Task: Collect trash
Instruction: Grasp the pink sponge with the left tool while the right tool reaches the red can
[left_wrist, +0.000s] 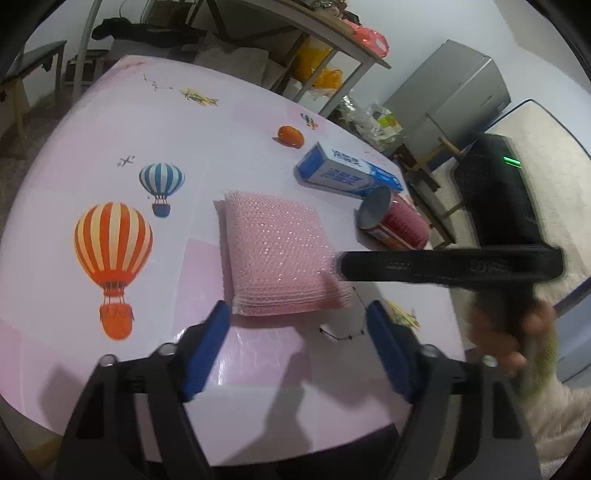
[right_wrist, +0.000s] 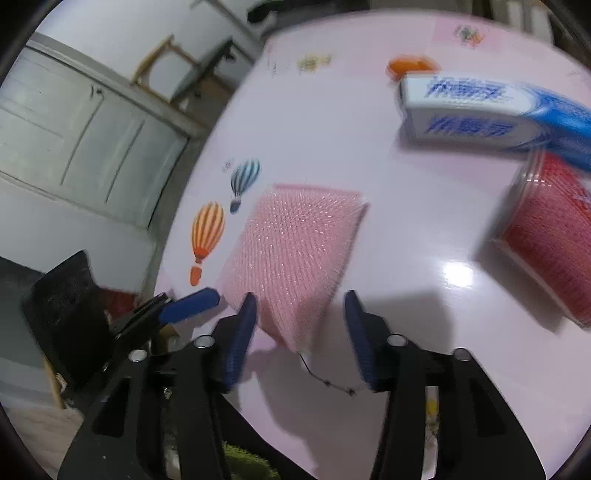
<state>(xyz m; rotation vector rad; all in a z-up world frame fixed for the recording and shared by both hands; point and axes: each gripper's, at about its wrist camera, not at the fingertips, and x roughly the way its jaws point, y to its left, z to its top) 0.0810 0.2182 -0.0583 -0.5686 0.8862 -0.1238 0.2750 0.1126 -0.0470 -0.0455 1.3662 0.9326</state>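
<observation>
Over the table: two claws, both with blue pads, point down at the pink top.
Left claw (left_wrist: 295, 317): its jaws stand wide apart with nothing in them. It hangs just in front of the pink pad.
Right claw (right_wrist: 300, 306): its jaws are apart too. The near corner of the pink pad sits between them, but the blue fingers (right_wrist: 242, 332) do not press on it.
Pink pad (left_wrist: 280, 254): a bumpy, shiny pink square lying flat on the table, closest to both claws.
Red can (left_wrist: 397, 221): on its side, past the pink pad, near the table edge.
Blue and white box (left_wrist: 347, 173): lying flat, touching the red can at the far end.
Orange thing (left_wrist: 291, 136): small and round, beyond the box, by itself.
Table (left_wrist: 221, 140): pink, with balloon and plane pictures on it.
Person's hand (left_wrist: 509, 332): blurry, holding the black handle of the right claw.
</observation>
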